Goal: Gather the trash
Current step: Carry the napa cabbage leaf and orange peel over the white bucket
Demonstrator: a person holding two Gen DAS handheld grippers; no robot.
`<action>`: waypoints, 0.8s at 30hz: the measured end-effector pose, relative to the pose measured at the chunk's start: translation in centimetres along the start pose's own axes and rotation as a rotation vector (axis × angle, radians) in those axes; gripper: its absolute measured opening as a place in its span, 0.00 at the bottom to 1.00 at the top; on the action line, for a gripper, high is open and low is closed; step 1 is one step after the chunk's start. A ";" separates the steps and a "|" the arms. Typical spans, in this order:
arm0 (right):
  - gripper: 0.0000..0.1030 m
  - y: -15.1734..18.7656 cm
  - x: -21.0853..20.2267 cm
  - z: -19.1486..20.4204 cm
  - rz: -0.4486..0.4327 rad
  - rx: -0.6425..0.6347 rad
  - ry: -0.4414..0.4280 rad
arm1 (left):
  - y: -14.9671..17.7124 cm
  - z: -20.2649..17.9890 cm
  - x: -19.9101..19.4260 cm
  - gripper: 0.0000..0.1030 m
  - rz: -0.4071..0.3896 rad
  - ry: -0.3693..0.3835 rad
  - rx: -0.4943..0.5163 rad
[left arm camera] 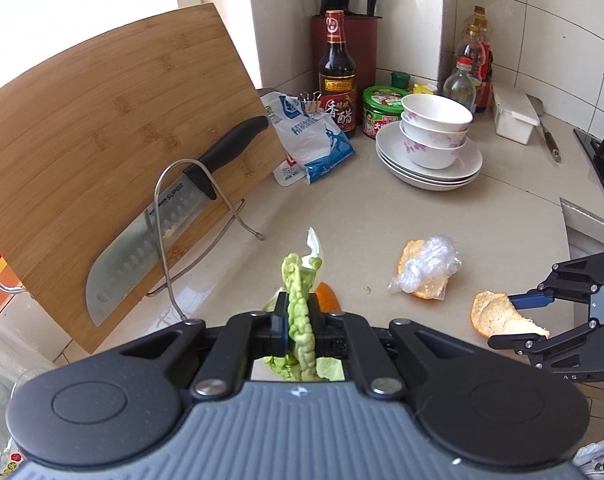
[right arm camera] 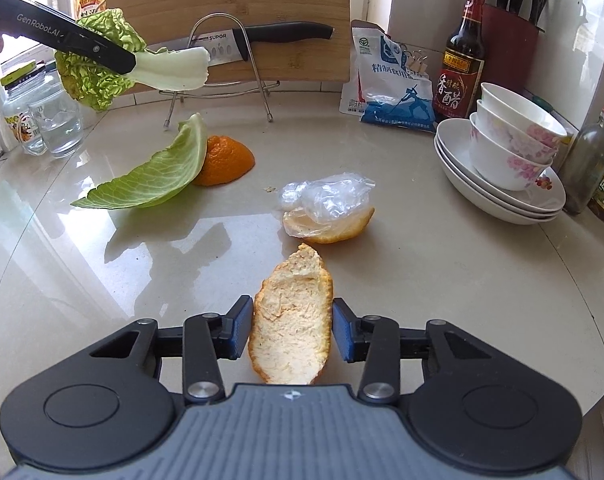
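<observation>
My left gripper is shut on a crinkled green cabbage leaf and holds it above the counter. The right wrist view shows that gripper at upper left with the leaf hanging from it. My right gripper has both blue pads pressed against the sides of a pale orange peel strip; the left wrist view shows it gripping that strip. On the counter lie a flat cabbage leaf, a domed orange peel, and crumpled clear plastic on another peel.
A bamboo cutting board with a knife leans in a wire rack at left. Stacked bowls on plates, a salt bag, a vinegar bottle and a knife block line the back. A glass of water stands far left.
</observation>
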State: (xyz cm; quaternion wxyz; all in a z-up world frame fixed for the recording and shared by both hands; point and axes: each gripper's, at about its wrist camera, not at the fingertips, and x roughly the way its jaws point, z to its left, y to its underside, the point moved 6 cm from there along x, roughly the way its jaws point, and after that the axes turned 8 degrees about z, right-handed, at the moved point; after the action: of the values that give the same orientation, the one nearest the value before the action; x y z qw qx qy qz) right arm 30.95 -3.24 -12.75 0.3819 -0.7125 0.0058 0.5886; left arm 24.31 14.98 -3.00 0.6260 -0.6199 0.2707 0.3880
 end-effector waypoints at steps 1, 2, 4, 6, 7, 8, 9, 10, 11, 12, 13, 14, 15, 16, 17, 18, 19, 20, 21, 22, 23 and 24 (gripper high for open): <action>0.46 0.2 -0.3 0.0 -0.002 0.000 0.000 | 0.0 -0.4 -0.1 0.05 0.002 0.007 0.005; 0.46 0.4 -0.5 0.0 -0.003 -0.001 0.002 | 0.1 -0.9 -0.2 0.05 0.004 0.013 0.013; 0.46 0.8 -1.2 0.0 -0.009 0.003 0.008 | 0.2 -1.8 -0.3 0.05 0.008 0.026 0.028; 0.46 1.3 -1.7 -0.1 -0.012 0.013 0.010 | 0.4 -2.9 -0.4 0.05 0.013 0.041 0.047; 0.46 1.6 -2.1 -0.2 -0.015 0.018 0.014 | 0.5 -3.4 -0.5 0.05 0.016 0.048 0.055; 0.46 1.9 -2.4 -0.3 -0.017 0.023 0.017 | 0.5 -4.1 -0.5 0.05 0.021 0.060 0.066; 0.46 2.3 -2.8 -0.4 -0.019 0.030 0.020 | 0.6 -4.8 -0.4 0.05 0.025 0.069 0.078; 0.46 2.6 -3.2 -0.5 -0.022 0.036 0.025 | 0.7 -5.4 -0.4 0.05 0.028 0.076 0.090; 0.46 3.0 -3.6 -0.6 -0.024 0.042 0.030 | 0.8 -6.3 -0.4 0.05 0.032 0.086 0.108; 0.46 3.5 -4.0 -0.7 -0.026 0.048 0.036 | 0.9 -7.1 -0.4 0.05 0.037 0.099 0.121; 0.46 3.9 -4.4 -0.9 -0.027 0.056 0.041 | 1.0 -7.7 -0.4 0.05 0.040 0.111 0.131; 0.46 4.3 -4.8 -1.1 -0.028 0.065 0.047 | 1.1 -8.6 -0.4 0.05 0.044 0.125 0.146; 0.46 4.8 -5.2 -1.3 -0.029 0.075 0.055 | 1.2 -9.5 -0.3 0.05 0.047 0.138 0.160; 0.46 5.3 -5.6 -1.5 -0.030 0.084 0.062 | 1.3 -10.5 -0.4 0.05 0.049 0.155 0.175; 0.46 5.9 -6.0 -1.7 -0.029 0.095 0.071 | 1.4 -11.5 -0.4 0.05 0.052 0.172 0.192; 0.46 6.4 -6.4 -1.9 -0.030 0.107 0.081 | 1.5 -12.5 -0.3 0.05 0.053 0.187 0.208; 0.46 7.0 -6.9 -2.2 -0.031 0.122 0.090 | 1.5 -13.4 -0.2 0.05 0.055 0.200 0.223; 0.46 7.6 -7.3 -2.5 -0.031 0.139 0.098 | 1.5 -14.4 -0.1 0.05 0.057 0.215 0.238; 0.46 8.3 -7.8 -2.8 -0.032 0.155 0.110 | 1.6 -15.6 0.0 0.05 0.061 0.233 0.257; 0.46 8.9 -8.2 -3.1 -0.032 0.169 0.121 | 1.6 -16.4 0.1 0.05 0.063 0.246 0.271; 0.46 9.5 -8.7 -3.4 -0.030 0.184 0.133 | 1.7 -17.5 0.1 0.05 0.065 0.263 0.289; 0.46 10.3 -9.2 -3.8 -0.030 0.202 0.145 | 1.7 -18.5 0.2 0.05 0.066 0.277 0.306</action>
State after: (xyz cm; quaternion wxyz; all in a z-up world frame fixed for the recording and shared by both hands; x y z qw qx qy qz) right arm 26.58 -16.70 -10.48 0.4588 -0.7111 0.0819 0.5263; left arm 25.67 -3.37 -5.65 0.6566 -0.5558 0.4303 0.2736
